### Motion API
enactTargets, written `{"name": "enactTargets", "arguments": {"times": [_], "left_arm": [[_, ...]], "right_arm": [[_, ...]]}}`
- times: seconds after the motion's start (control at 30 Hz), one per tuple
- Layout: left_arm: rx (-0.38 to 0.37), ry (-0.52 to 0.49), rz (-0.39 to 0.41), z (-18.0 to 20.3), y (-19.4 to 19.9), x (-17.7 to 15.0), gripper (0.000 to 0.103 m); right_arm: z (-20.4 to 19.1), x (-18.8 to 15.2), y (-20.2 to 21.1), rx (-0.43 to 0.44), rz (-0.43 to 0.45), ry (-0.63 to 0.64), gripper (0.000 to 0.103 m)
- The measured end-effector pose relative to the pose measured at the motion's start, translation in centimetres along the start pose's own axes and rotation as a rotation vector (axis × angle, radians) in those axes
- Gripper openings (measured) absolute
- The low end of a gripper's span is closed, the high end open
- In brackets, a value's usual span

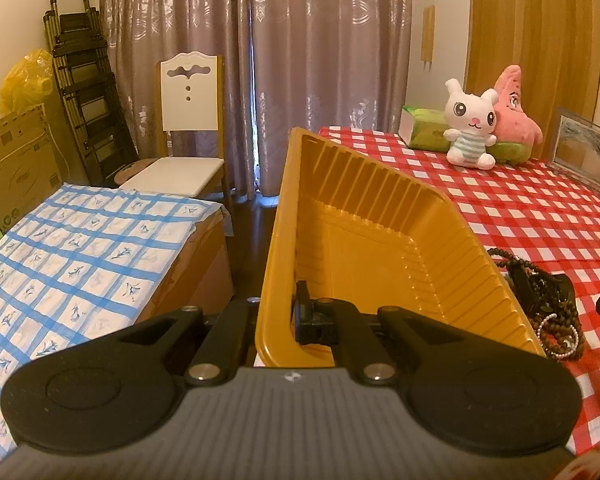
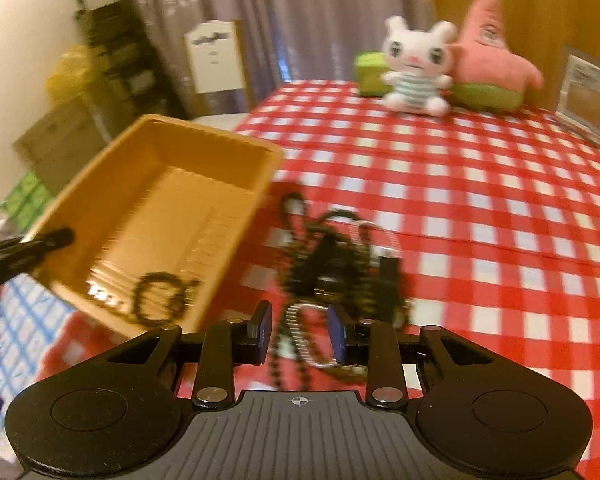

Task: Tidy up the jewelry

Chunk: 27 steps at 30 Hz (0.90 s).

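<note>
While the left gripper (image 1: pixel 274 320) pinched the yellow tray's (image 1: pixel 364 216) wall, the right gripper's (image 2: pixel 300 332) fingers stood apart, empty, straddling a limp, tangle-prone beaded chain (image 2: pixel 312 340); best pinched mid-strand.

Left tool (image 1: pixel 278 320) clamped tight; right tool (image 2: pixel 300 334) parted.

A table in a red-checked cloth (image 2: pixel 480 200) fills the frame's right, bearing tangled beaded jewelry (image 2: pixel 340 264) at centre and plush toys (image 2: pixel 416 64), blurred, upper right.

Home living room: drawn mauve patterned curtains (image 1: pixel 256 60), white-backed wooden chair (image 1: pixel 190 120), plush white bunny toy (image 1: pixel 471 124) on red-checked desk (image 1: pixel 520 216).
</note>
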<state>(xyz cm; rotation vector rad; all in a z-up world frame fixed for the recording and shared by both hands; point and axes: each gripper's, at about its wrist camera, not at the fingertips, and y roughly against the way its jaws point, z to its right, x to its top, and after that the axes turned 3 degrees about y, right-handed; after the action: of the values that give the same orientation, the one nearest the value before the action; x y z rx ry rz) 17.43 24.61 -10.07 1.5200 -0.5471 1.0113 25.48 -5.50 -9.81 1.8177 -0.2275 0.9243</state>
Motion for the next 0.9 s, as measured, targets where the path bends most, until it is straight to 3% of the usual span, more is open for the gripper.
{"name": "enactTargets", "arguments": {"times": [0.7, 0.73, 0.77, 0.9], "left_arm": [[-0.002, 0.0, -0.003, 0.3, -0.8, 0.4, 0.004], [-0.003, 0.0, -0.005, 0.4, -1.0, 0.6, 0.004], [-0.004, -0.001, -0.006, 0.4, -1.1, 0.6, 0.004], [-0.01, -0.004, -0.008, 0.2, -1.3, 0.8, 0.004]], "right_arm": [[0.0, 1.3, -6.2, -0.073, -0.022, -0.006, 0.031], [0.1, 1.3, -6.3, -0.072, -0.023, -0.004, 0.03], [0.1, 1.3, -6.2, -0.073, -0.015, 0.003, 0.018], [1.0, 1.2, -4.8, -0.056, 0.016, -0.022, 0.016]]}}
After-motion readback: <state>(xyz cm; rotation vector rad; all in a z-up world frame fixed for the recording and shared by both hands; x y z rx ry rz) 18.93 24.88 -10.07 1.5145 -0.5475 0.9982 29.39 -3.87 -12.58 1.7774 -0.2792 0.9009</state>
